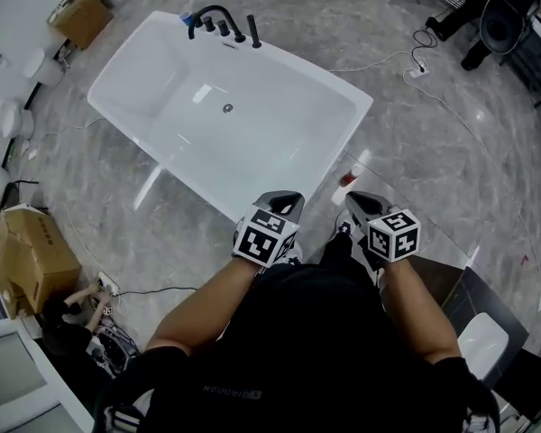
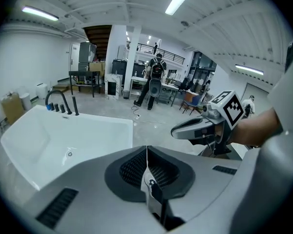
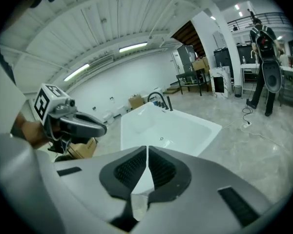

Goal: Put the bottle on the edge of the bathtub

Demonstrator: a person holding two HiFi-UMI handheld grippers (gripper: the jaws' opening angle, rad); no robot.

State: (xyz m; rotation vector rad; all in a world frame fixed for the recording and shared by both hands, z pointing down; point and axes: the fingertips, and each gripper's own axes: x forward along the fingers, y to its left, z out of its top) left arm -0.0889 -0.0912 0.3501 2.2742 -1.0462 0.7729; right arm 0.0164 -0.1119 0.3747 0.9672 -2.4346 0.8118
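Note:
The white bathtub (image 1: 252, 124) stands empty on the grey floor, ahead of both grippers; it also shows in the left gripper view (image 2: 63, 140) and the right gripper view (image 3: 171, 126). A small red-and-white thing (image 1: 347, 178) lies on the floor by the tub's near right corner; whether it is the bottle I cannot tell. My left gripper (image 1: 285, 199) (image 2: 147, 152) is shut with nothing between its pads. My right gripper (image 1: 362, 200) (image 3: 147, 152) is shut and empty too. Both are held side by side above the floor, short of the tub's near edge.
A black faucet set (image 1: 220, 22) stands on the tub's far rim. Cardboard boxes sit at the left (image 1: 32, 255) and far left (image 1: 81, 16). A cable (image 1: 415, 66) runs over the floor at the right. A person in black (image 2: 156, 79) stands far back.

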